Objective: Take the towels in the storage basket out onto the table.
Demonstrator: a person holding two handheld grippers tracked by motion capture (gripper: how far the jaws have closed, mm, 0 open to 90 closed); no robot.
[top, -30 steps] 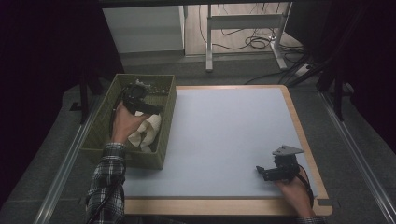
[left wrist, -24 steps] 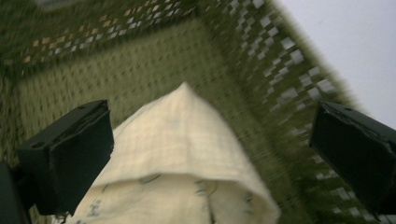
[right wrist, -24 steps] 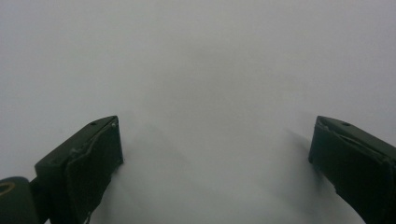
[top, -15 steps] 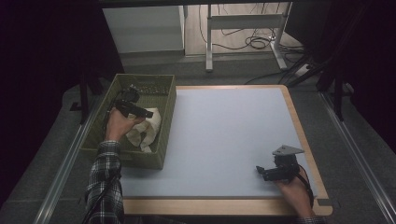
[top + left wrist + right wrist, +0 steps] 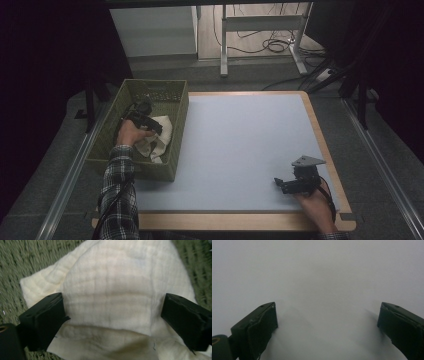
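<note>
Item: cream muslin cloth [image 5: 156,136], crumpled, lay inside the green woven basket [image 5: 176,131] at the left of the high view, against the basket's right-hand wall. In the left gripper view the cloth [image 5: 110,302] covered the centre of the frame, a rounded hump rising toward the top edge with a folded hem crossing the lower part. Its long axis, as far as a bunched cloth has one, ran from upper right to lower left in the high view, roughly along the basket's length; no corner or end could be told as the leading one. Left gripper [image 5: 144,119]: your left hand [image 5: 131,134] held it low over the cloth, jaws spread wide to either side of the hump and just been closing, pads not yet pressing fabric. Right gripper [image 5: 292,185]: rested at the lower right of the high view on the pale blue table mat [image 5: 240,145], jaws standing apart with nothing but bare mat between them [image 5: 324,325]. Handling note, as a judgement: you did best to sink the left jaws onto the raised hump, catch a full fold rather than a single loose layer, and close firmly before lifting straight up clear of the basket wall.
</note>
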